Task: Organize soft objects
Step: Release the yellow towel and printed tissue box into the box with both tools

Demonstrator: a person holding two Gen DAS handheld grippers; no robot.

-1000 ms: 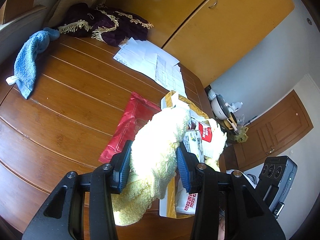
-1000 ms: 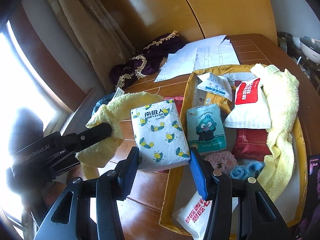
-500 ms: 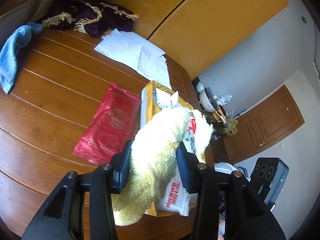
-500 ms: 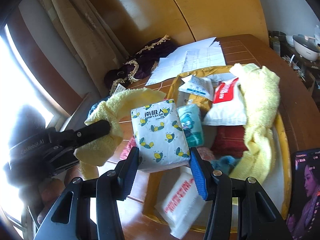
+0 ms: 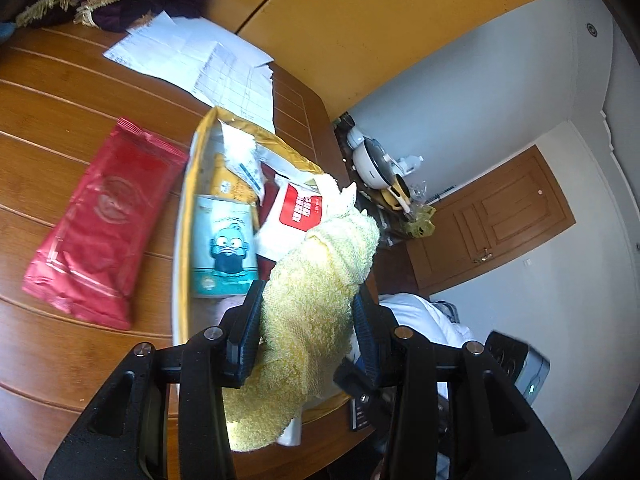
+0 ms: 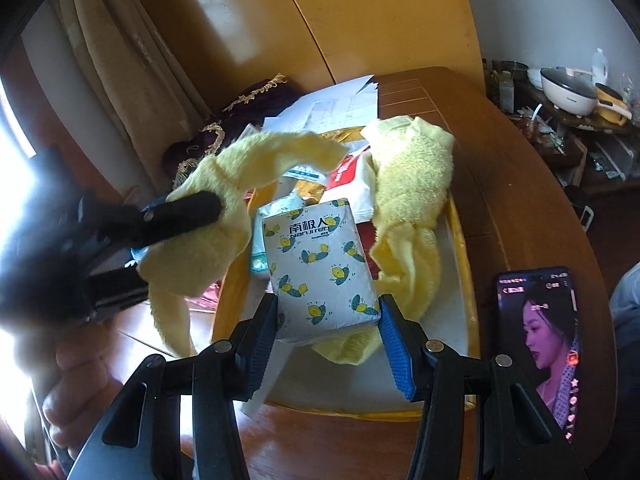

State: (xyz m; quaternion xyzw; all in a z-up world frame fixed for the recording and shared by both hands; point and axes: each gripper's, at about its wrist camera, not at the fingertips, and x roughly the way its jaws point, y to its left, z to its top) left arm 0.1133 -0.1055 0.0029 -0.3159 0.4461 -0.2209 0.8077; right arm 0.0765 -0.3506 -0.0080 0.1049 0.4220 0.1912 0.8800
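L gripper (image 5: 307,334) clamps yellow towel (image 5: 316,312), long axis running away from cam over tray (image 5: 182,216); R gripper (image 6: 328,338) pinches tissue pack (image 6: 316,268), upright, lengthwise w/ fingers

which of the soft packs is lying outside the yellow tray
The long red pack, flat on the bare wooden table left of the tray. The blue cartoon pack and red-label white pack lie inside it.
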